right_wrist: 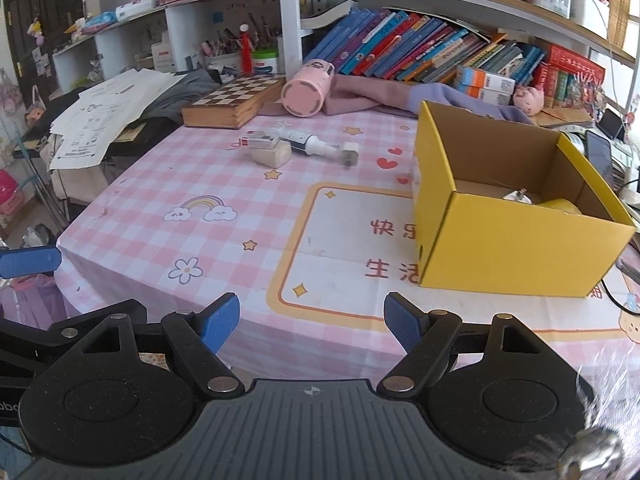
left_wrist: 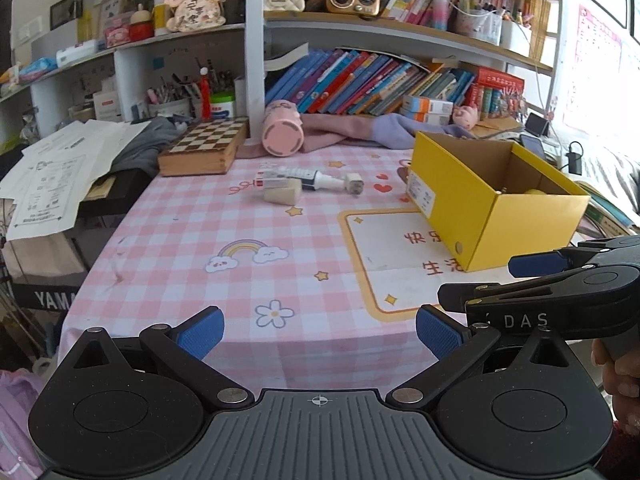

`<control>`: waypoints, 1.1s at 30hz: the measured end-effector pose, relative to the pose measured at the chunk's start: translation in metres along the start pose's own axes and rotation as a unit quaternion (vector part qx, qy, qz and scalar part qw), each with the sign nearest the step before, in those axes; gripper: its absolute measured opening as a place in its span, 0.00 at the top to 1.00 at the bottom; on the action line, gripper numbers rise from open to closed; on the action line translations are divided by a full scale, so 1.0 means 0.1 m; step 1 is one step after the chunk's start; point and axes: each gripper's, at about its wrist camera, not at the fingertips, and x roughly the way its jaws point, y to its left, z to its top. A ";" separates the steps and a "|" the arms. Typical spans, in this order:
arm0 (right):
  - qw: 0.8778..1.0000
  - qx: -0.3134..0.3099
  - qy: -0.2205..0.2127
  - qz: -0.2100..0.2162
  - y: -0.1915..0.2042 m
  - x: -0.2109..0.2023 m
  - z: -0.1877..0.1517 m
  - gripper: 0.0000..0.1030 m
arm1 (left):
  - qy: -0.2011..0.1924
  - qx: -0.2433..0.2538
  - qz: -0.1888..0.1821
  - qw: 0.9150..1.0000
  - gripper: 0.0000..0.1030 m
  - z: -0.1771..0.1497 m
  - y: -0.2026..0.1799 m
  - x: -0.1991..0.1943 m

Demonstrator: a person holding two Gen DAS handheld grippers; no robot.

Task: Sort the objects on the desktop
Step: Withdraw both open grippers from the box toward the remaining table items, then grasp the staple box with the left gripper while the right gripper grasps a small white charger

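Two hand-held grippers hover over the near edge of the surface (right_wrist: 208,184), which wears a pink checked cloth, and both are released with nothing between their blue pads: the left hand-held gripper (left_wrist: 320,334) and the right hand-held gripper (right_wrist: 312,322) each stand with jaws spread wide. The yellow box (right_wrist: 516,244) serves as landmark; it sits open-topped on the cloth's right side, and inside it, near its far right corner, lie a small metallic item (right_wrist: 518,196) and a yellow rounded thing (right_wrist: 560,206), both only partly visible. Well to the left of the box and farther back lies a small cluster of desktop objects touching or just beside one another: a beige block (right_wrist: 272,155), a small white and red carton (right_wrist: 258,141), a dark and white tube (right_wrist: 310,145) lying on its side, and a white plug adapter (right_wrist: 349,153). Behind that cluster, farther from the box, a pink cup (right_wrist: 306,90) lies tipped over beside a wooden chessboard case (right_wrist: 232,104). Behind the box, mauve cloth (right_wrist: 372,96) is bunched below a shelf of books (right_wrist: 416,50).
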 end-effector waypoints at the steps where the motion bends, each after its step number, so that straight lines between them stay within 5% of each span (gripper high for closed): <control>1: 1.000 -0.001 0.000 0.002 0.00 0.02 0.01 0.24 | 0.001 -0.001 0.002 1.000 0.00 0.00 0.01 0.01; 13: 1.000 0.000 0.021 0.020 -0.01 0.52 0.27 0.24 | 0.021 -0.001 0.019 1.000 0.00 0.20 0.17 0.42; 33: 0.999 0.024 0.023 -0.017 -0.30 1.63 1.25 0.36 | 0.025 0.002 0.024 0.999 0.00 0.93 0.44 1.51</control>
